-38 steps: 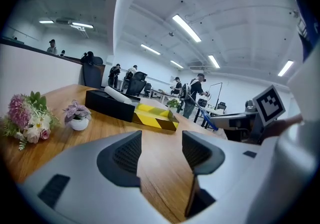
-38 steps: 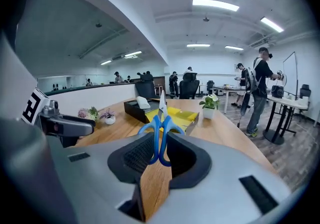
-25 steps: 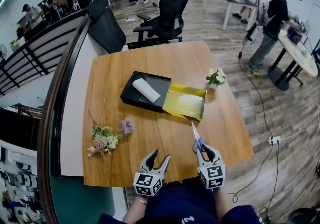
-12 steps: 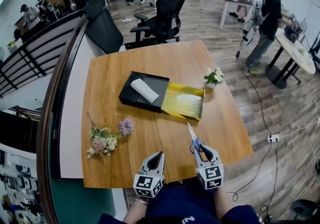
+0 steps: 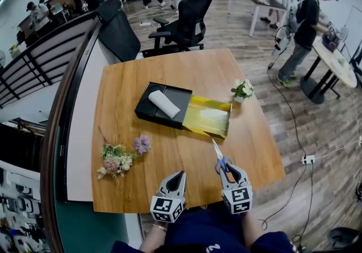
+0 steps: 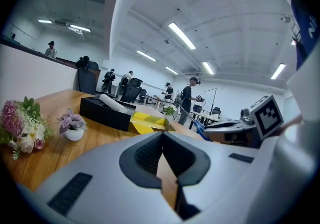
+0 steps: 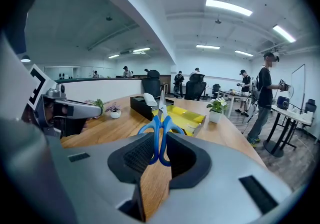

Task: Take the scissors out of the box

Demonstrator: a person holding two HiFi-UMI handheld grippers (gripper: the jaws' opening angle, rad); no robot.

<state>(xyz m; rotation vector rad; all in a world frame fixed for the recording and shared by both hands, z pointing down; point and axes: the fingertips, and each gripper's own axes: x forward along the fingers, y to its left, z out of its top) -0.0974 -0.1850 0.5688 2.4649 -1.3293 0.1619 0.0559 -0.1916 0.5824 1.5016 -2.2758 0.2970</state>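
The left gripper [image 5: 179, 175], its 2 jaws apart earlier, now has them pressed together on nothing. The right gripper [image 5: 228, 170] is unchanged, clamped on the blue handles of the scissors [image 5: 217, 153], whose blades point toward the black box [image 5: 180, 101], well apart.

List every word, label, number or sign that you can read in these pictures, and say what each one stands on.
No text here can be read.
left marker cube: a black-and-white square pattern, no letters or digits.
right marker cube: the same kind of pattern, no letters or digits.
white print on the person's dark top: cut off at the head view's bottom edge, unreadable.
yellow box lid: no print can be made out.
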